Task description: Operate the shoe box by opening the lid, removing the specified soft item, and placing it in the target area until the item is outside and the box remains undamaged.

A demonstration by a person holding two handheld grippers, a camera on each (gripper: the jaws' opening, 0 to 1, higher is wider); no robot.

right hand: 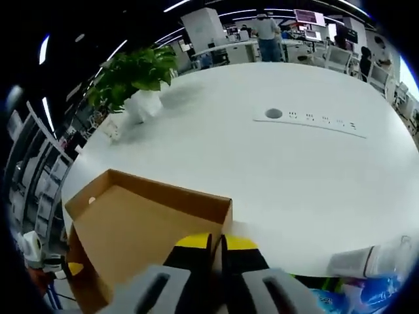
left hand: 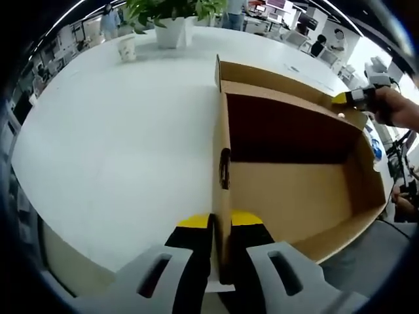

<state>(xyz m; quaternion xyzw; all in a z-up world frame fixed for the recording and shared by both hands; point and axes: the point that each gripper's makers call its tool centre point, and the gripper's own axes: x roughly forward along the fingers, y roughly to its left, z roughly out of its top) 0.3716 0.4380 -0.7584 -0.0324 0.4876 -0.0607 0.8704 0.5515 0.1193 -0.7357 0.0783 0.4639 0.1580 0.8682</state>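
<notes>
A brown cardboard shoe box (left hand: pixel 294 190) rests on the white table (left hand: pixel 111 144) with its hollow side open to me. The inside has a bare brown floor and a dark shadowed far wall. My left gripper (left hand: pixel 220 221) is shut on the near side wall, one yellow-tipped jaw on each face, just below an oval finger hole (left hand: pixel 224 168). My right gripper (left hand: pixel 344 99), held by a hand, pinches the far corner. In the right gripper view the right gripper (right hand: pixel 218 241) is shut on the box's rim (right hand: pixel 163 190). No soft item shows inside.
A potted plant (left hand: pixel 171 23) and a paper cup (left hand: pixel 127 47) stand at the table's far side. The right gripper view has the plant (right hand: pixel 134 82), a socket strip (right hand: pixel 308 121) set in the table, and plastic-wrapped items (right hand: pixel 373 261) at the lower right. People stand at distant desks.
</notes>
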